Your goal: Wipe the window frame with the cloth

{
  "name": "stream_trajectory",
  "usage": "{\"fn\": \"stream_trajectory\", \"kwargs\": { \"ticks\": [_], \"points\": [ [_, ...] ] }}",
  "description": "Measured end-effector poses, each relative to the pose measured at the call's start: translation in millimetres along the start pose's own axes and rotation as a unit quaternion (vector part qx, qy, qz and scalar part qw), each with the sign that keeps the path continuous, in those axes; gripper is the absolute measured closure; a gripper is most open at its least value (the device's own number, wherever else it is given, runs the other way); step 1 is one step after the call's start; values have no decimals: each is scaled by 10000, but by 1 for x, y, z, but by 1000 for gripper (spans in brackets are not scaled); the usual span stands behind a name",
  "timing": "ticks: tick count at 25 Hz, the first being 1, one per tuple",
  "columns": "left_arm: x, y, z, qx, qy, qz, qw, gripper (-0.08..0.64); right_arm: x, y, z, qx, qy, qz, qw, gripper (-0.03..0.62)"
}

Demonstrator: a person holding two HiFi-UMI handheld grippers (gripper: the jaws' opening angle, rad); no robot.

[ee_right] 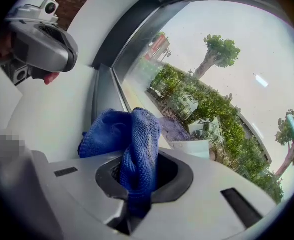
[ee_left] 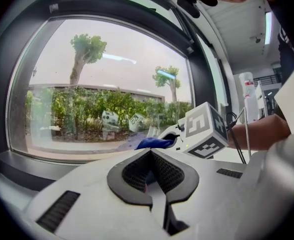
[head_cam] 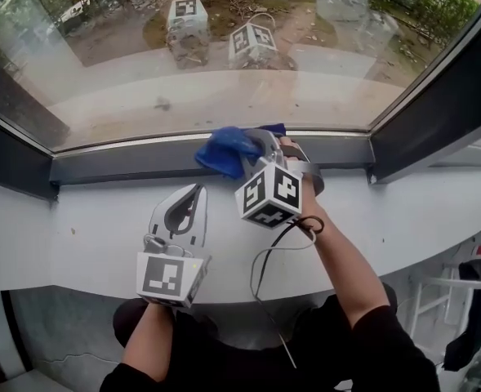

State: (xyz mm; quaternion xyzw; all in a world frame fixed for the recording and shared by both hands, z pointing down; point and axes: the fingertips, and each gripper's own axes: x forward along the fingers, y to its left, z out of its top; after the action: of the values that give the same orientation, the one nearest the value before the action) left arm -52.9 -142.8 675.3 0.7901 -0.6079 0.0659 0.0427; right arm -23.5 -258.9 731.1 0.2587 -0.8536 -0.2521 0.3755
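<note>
A blue cloth (head_cam: 226, 149) is bunched against the dark grey lower rail of the window frame (head_cam: 118, 162), near its middle. My right gripper (head_cam: 255, 150) is shut on the cloth, which spills out past the jaws (ee_right: 132, 144) toward the rail (ee_right: 103, 91). My left gripper (head_cam: 191, 196) lies on the white sill (head_cam: 403, 211) just left of the right one, shut with nothing in it. From the left gripper view (ee_left: 151, 176) the cloth (ee_left: 154, 143) shows ahead, in the right gripper (ee_left: 172, 134).
A dark side post of the frame (head_cam: 448, 96) rises at the right. The glass (head_cam: 224, 47) reflects both marker cubes. A thin cable (head_cam: 264, 280) hangs from the right gripper over the sill's front edge. Dark clothing on a white rack (head_cam: 473, 300) stands lower right.
</note>
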Motion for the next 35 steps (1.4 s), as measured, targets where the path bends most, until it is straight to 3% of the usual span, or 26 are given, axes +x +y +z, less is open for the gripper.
{"fn": "stream_trajectory", "kwargs": {
  "ticks": [19,30,35],
  "points": [
    [11,-44,-11,444,238,-331,9982,555,-33,-35,-73,119,519,-609,9967,557],
    [17,-63,-3,450,186,-417,9979,555,-48,-59,-113,558,1068,-1246,9849,557],
    [16,-64,-7,502,225,-426,9976,555,-57,-69,-123,838,1084,-1443,9800,557]
  ]
}}
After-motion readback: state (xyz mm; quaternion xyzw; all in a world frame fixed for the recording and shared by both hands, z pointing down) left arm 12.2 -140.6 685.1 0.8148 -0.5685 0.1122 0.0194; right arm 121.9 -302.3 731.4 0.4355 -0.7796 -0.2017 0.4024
